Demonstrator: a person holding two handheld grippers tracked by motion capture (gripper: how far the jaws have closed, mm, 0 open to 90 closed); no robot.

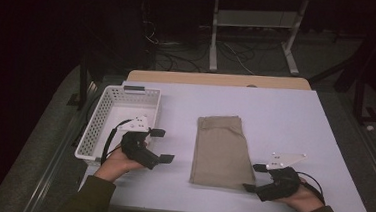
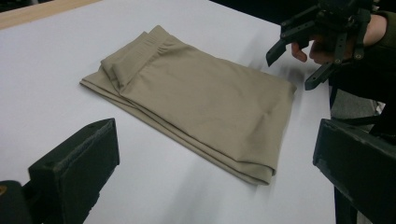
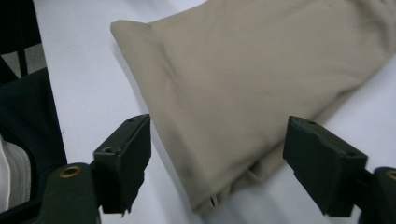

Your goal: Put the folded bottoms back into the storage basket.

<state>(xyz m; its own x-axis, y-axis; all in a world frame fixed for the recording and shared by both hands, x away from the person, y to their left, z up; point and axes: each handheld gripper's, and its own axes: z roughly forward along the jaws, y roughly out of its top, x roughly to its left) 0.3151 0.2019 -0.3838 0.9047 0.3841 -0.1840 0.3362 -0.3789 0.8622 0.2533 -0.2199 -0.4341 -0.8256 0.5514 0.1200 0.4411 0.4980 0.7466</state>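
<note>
A folded tan garment (image 1: 221,151) lies flat in the middle of the white table (image 1: 285,118). My left gripper (image 1: 162,145) is held just left of it, jaws open and pointing toward the cloth (image 2: 196,100). My right gripper (image 1: 254,177) sits at the garment's near right corner, open, with that corner (image 3: 224,140) lying between and just beyond its two jaws. Nothing is gripped by either one. In the left gripper view the right gripper (image 2: 299,51) appears across the cloth, held in a hand.
A white perforated basket (image 1: 102,115) stands at the table's left edge, beside the left hand. A tan strip of tabletop (image 1: 218,79) runs along the far edge. Cables and a white frame (image 1: 253,35) sit on the dark floor beyond.
</note>
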